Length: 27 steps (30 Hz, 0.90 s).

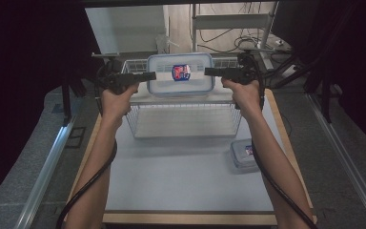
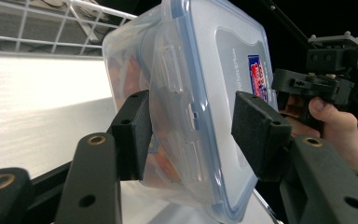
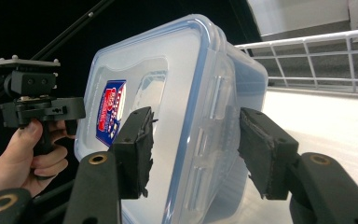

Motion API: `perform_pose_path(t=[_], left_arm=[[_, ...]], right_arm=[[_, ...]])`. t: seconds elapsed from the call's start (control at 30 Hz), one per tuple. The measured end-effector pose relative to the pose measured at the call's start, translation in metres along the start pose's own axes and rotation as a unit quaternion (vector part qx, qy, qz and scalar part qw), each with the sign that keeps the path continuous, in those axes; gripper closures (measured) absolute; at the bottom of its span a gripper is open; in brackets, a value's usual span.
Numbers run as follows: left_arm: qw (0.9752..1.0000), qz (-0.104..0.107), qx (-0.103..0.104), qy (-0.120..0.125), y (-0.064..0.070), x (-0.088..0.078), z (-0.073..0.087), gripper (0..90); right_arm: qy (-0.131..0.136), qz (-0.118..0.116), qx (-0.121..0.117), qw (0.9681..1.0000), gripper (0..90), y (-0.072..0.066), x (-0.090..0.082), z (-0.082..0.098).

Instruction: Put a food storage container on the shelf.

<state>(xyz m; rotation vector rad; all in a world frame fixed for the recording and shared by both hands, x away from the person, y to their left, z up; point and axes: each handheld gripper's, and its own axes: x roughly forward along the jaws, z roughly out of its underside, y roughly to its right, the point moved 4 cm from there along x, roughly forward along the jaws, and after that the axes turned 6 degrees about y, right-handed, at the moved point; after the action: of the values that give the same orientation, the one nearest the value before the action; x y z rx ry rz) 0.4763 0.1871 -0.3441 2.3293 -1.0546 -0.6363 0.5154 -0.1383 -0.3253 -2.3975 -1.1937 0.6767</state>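
A large clear container (image 1: 180, 78) with a blue-rimmed lid and a red-and-blue label rests on the top of a white wire basket (image 1: 186, 125) at the table's far side. My left gripper (image 1: 151, 75) reaches in from its left end and my right gripper (image 1: 208, 71) from its right end. In the left gripper view the container (image 2: 205, 93) stands between the jaws of my left gripper (image 2: 191, 135), with a slim gap at the lid-side pad. In the right gripper view my right gripper (image 3: 196, 149) straddles the container (image 3: 168, 93) the same way, its pads just off the walls.
A small lidded container (image 1: 243, 153) lies on the grey table (image 1: 181, 186) at the right, beside my right forearm. Black curtains hang on both sides. The basket's wire rim (image 3: 307, 56) stands behind the container. Cables trail from both grippers along my arms.
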Motion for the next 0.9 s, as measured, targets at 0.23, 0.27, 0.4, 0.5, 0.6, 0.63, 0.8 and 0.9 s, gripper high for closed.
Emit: perform_pose_path(t=[0.23,0.27,0.4,0.5,0.6,0.63,0.8,0.9], left_arm=[[0.9988,-0.037,0.03,0.006,0.002,0.002,-0.001,43.5],[0.9983,-0.043,0.037,0.011,0.003,0.0,-0.001,43.5],[0.9946,-0.057,0.082,0.028,0.011,-0.014,0.0,41.2],[0.9905,-0.055,0.122,0.032,0.022,-0.026,0.008,46.8],[0.986,-0.051,0.155,0.033,0.032,-0.035,0.022,62.4],[0.986,-0.051,0.155,0.033,0.032,-0.035,0.022,66.5],[0.9756,-0.052,0.213,0.002,0.043,-0.033,0.06,87.9],[0.9745,-0.052,0.218,-0.012,0.043,-0.026,0.068,89.5]], right_arm=[[0.003,0.038,-0.041,0.9984,42.9,-0.001,0.004,-0.001],[0.005,0.041,-0.045,0.9981,43.6,-0.001,0.004,-0.002],[0.005,0.055,-0.089,0.9945,46.0,-0.006,-0.003,0.0],[0.02,0.047,-0.108,0.9929,50.8,-0.012,-0.015,0.0],[0.026,0.041,-0.122,0.9913,59.2,-0.017,-0.029,0.004],[0.026,0.041,-0.122,0.9913,59.2,-0.017,-0.029,0.004],[0.011,0.043,-0.15,0.9876,80.1,-0.022,-0.043,0.028],[-0.006,0.041,-0.158,0.9866,84.7,-0.022,-0.04,0.04]])
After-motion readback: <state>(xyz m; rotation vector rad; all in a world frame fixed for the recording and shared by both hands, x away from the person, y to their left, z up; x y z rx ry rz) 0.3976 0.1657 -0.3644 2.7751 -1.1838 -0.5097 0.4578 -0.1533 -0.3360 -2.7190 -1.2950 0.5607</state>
